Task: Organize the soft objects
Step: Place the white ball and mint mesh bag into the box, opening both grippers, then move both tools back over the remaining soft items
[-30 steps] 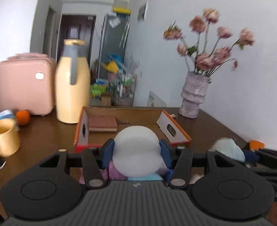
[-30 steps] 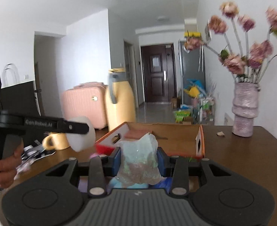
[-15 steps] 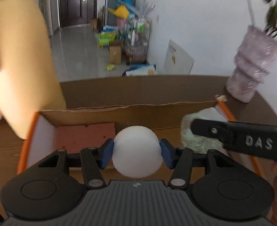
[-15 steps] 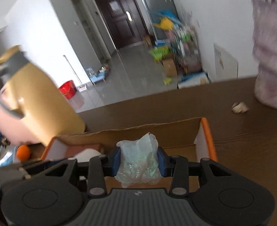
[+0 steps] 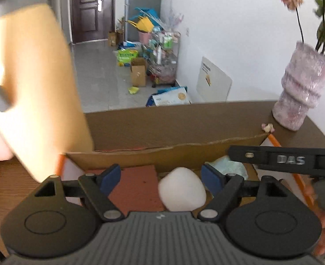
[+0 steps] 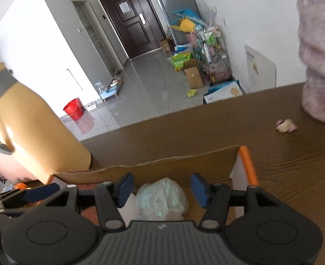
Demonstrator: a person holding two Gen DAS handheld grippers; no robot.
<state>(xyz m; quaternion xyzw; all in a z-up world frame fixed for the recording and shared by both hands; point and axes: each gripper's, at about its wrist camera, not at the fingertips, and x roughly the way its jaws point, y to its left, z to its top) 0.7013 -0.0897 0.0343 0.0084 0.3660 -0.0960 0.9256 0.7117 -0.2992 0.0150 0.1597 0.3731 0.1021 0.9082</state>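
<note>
A cardboard box (image 5: pixel 184 152) with orange edges sits on the brown table; it also shows in the right wrist view (image 6: pixel 162 165). My left gripper (image 5: pixel 161 176) is open above the box, and a white soft ball (image 5: pixel 182 192) lies loose between its fingers beside a reddish pad (image 5: pixel 138 185). My right gripper (image 6: pixel 161 188) is open above the box's right part, with a clear plastic bag of soft stuff (image 6: pixel 162 199) lying free below it. That bag also shows in the left wrist view (image 5: pixel 228 165), under the right gripper's arm.
A yellow jug (image 6: pixel 30 137) stands left of the box; it fills the left of the left wrist view (image 5: pixel 30 84). A pink vase (image 5: pixel 303 92) stands at the table's far right, with a small scrap (image 6: pixel 286 125) near it. The table's far edge lies just behind the box.
Both grippers have opened. The white ball has dropped from the left gripper and the plastic bag from the right gripper into the box.
</note>
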